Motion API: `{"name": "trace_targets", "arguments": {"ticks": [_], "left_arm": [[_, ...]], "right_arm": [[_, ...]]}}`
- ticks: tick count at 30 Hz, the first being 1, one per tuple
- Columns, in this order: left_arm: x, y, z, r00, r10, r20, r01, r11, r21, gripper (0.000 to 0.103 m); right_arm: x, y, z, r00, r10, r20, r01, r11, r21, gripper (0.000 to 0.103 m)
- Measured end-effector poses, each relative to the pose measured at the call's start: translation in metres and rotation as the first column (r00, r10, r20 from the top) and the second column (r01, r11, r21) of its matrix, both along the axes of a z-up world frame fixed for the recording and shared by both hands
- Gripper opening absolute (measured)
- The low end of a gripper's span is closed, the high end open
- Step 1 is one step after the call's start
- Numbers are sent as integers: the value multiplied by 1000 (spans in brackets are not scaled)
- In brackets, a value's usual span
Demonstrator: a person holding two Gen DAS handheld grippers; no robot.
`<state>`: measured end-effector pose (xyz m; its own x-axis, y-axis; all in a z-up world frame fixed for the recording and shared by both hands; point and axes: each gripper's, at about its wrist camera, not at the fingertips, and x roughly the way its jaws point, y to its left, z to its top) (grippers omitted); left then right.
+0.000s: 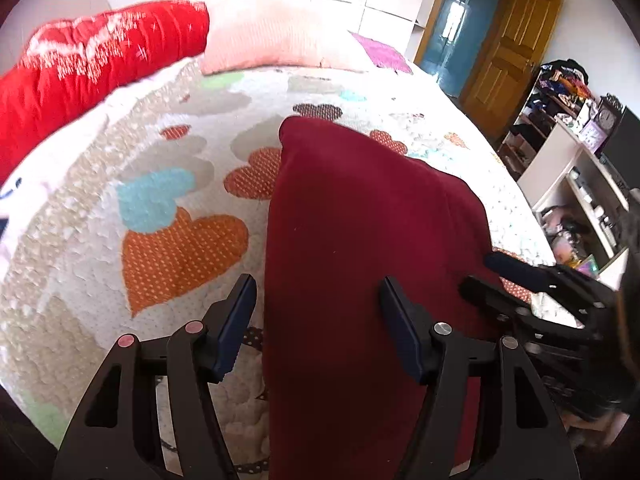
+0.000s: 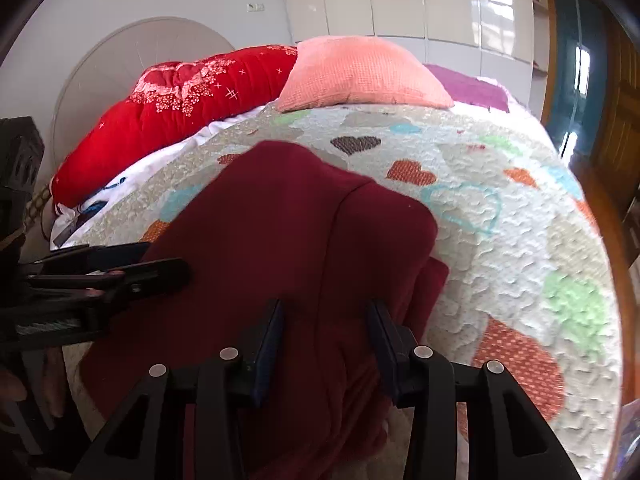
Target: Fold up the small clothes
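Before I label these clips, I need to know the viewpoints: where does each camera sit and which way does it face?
Left wrist: sits on the left gripper, faces along the bed over the dark red garment; own open fingers and the right gripper show.
Right wrist: sits on the right gripper, faces the pillows; own open fingers and the left gripper show.
Shared: garment, heart quilt, red pillow, pink pillow.

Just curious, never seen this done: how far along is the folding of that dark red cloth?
Partly done: the dark red fleece garment lies doubled lengthwise on the heart-patterned quilt. Left gripper and right gripper are both open over it. Further folds probably remain.
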<state>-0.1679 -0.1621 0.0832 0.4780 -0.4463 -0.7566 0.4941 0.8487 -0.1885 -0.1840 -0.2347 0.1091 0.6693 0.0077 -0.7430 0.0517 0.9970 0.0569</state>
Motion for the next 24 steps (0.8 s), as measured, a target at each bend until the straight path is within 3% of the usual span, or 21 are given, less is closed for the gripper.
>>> {"name": "trace_targets", "arguments": {"ticks": [4, 9, 16, 21, 24], "left_arm": [[-6, 3, 9, 998, 28, 54, -29, 1000, 8, 64], [-12, 9, 19, 994, 62, 92, -64, 998, 17, 64], [-25, 19, 31, 983, 92, 156, -97, 995, 21, 64], [-33, 21, 38, 975, 92, 203, -98, 995, 20, 64], [-36, 23, 41, 971, 96, 217, -99, 995, 1, 64]], "right_arm": [[-24, 0, 23, 999, -15, 52, 12, 998, 62, 44], [-44, -2, 41, 987, -106, 124, 93, 990, 109, 50], [-49, 16, 49, 980, -137, 143, 129, 990, 64, 51], [-53, 23, 50, 978, -149, 148, 137, 987, 85, 67], [-55, 24, 52, 977, -153, 151, 142, 986, 82, 67]]}}
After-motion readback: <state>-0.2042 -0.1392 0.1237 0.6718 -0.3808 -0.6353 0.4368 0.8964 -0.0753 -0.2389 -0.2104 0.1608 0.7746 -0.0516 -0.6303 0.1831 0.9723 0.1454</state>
